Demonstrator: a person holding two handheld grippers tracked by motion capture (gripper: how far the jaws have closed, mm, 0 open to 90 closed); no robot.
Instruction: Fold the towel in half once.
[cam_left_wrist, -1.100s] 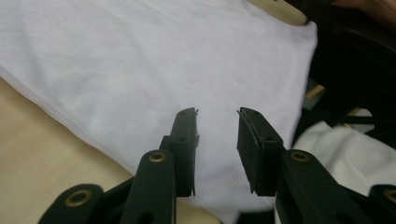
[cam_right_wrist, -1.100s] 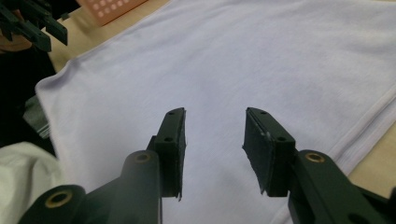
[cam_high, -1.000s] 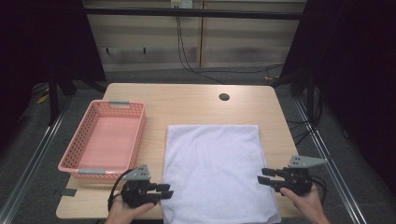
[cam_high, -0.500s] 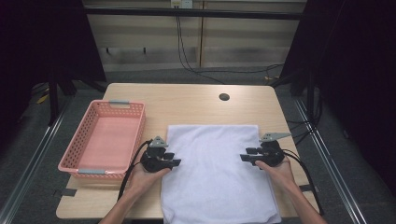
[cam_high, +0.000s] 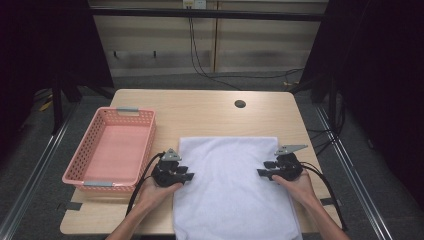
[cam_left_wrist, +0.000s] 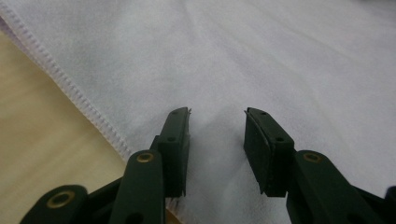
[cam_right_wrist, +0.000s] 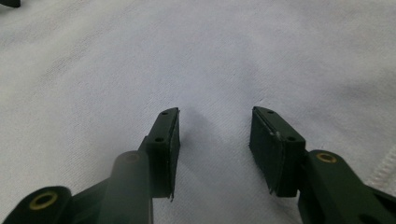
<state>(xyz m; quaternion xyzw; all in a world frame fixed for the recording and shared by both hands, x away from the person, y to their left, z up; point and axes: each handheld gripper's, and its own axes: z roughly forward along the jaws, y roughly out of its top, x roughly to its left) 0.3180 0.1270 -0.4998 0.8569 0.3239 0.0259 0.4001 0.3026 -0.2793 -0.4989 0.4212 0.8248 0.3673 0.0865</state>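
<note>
Pink perforated basket (cam_high: 111, 152) stands on the left part of the light wooden desk (cam_high: 210, 112), grey handles at its near and far ends. Round dark hole (cam_high: 240, 104) in the desktop near the far edge. Black cables (cam_high: 210, 65) hang behind the desk.

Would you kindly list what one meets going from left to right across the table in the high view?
Pink basket → left gripper → white towel → right gripper.
</note>
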